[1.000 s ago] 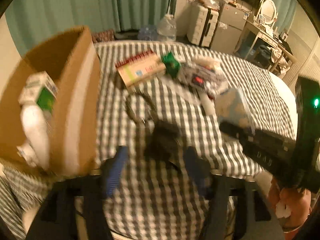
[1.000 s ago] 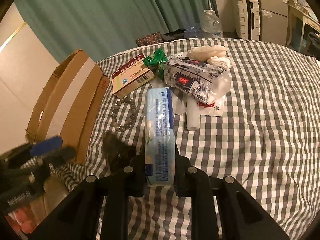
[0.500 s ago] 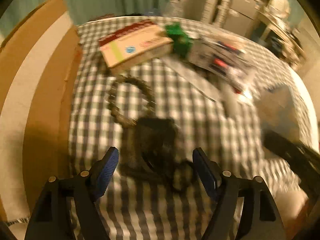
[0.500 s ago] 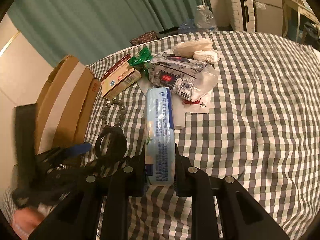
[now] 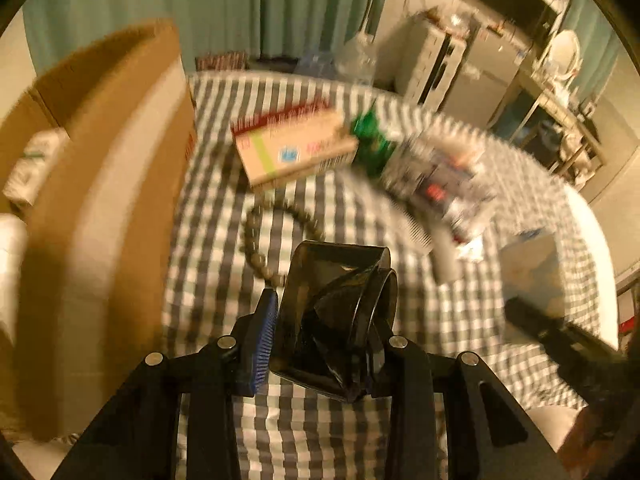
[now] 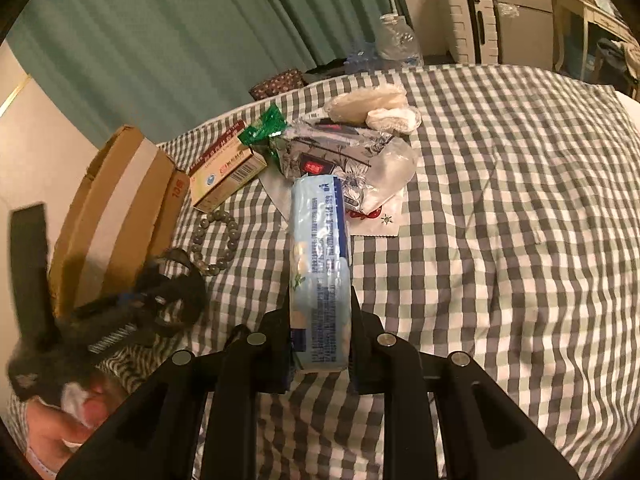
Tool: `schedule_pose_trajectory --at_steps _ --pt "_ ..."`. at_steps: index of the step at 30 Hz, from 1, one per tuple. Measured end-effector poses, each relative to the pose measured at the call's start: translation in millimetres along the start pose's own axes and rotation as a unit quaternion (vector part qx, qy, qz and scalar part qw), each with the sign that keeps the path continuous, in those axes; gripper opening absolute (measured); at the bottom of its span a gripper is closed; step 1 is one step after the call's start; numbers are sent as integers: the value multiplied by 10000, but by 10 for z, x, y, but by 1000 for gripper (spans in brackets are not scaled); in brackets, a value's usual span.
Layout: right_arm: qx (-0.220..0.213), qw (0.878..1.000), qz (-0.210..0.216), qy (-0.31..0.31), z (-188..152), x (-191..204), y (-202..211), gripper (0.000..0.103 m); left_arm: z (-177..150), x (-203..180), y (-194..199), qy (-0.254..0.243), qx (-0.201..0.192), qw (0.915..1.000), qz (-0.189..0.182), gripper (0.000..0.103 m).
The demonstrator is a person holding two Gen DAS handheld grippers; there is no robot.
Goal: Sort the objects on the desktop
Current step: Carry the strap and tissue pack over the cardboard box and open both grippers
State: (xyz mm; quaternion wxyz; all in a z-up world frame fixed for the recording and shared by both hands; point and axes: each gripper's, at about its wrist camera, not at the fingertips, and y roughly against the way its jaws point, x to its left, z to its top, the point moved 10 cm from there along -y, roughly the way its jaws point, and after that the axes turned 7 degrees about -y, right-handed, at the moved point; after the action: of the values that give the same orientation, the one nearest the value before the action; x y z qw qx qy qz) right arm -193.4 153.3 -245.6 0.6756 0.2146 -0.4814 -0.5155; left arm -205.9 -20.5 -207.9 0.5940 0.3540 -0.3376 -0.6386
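A dark, glossy black object [image 5: 336, 300] stands between the fingers of my left gripper [image 5: 328, 320]. The jaws are closing on it and the blue pad [image 5: 266, 332] lies against its side. It hovers just in front of a bead bracelet [image 5: 256, 248] on the checked cloth. My right gripper [image 6: 320, 320] is shut on a pale blue tissue pack [image 6: 320, 248], which points away over the cloth. In the right wrist view the left gripper [image 6: 132, 308] shows blurred at the lower left, with a hand below it.
An open cardboard box [image 5: 100, 200] stands at the left with white items inside. Further back lie a medicine box [image 5: 296, 156], a green packet [image 5: 372, 140], a patterned pouch [image 6: 332, 152] and white pads [image 6: 372, 104]. The cloth's right half [image 6: 520, 240] is bare.
The left jaws have come in from wide open around the black object to pressing on it. The right gripper still holds the tissue pack in nearly the same place.
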Motion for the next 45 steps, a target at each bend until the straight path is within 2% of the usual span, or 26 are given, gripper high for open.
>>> schedule_pose_trajectory --at_steps 6,9,14,17,20,22,26,29,31,37,40,42,44,45 --pt "-164 9995 267 66 -125 346 348 20 332 1 656 -263 -756 9968 -21 36" --pt "-224 9992 203 272 -209 558 501 20 434 83 832 -251 -921 9954 6 36" --pt "-283 9967 336 686 -276 1073 761 20 519 403 1133 90 -1195 9928 -60 36" --pt "-364 9935 363 1015 -245 1444 823 20 548 712 1280 211 -1315 9911 68 36" --pt "-338 9907 538 1204 -207 1849 796 20 627 1159 1430 589 -1334 9893 35 36" --pt "-237 9875 841 1315 -186 2199 770 20 629 1440 1562 788 -1369 9873 137 36" --pt "-203 9784 1049 1772 -152 2848 695 20 591 1975 1710 849 -1385 9856 465 36" --pt "-87 9747 1189 1892 -145 3197 544 20 496 2284 1668 949 -1268 9849 700 36" --pt "-100 9741 1098 1976 -151 3357 413 19 417 2429 1577 1042 -1188 9849 702 36" --pt "261 9703 1002 2185 -205 3631 -84 19 216 2713 1164 1291 -760 9864 670 36" --pt "398 9699 868 2240 -194 3619 -296 21 167 2699 1046 1174 -579 9891 678 45" --pt "439 9728 741 2149 -188 3564 -369 31 130 2661 980 1081 -450 9916 548 74" --pt "403 9779 725 1919 -119 3467 -402 56 115 2635 981 1117 -499 9911 530 85" --pt "337 9796 737 1841 -77 3443 -378 58 109 2647 993 1139 -522 9906 555 86"
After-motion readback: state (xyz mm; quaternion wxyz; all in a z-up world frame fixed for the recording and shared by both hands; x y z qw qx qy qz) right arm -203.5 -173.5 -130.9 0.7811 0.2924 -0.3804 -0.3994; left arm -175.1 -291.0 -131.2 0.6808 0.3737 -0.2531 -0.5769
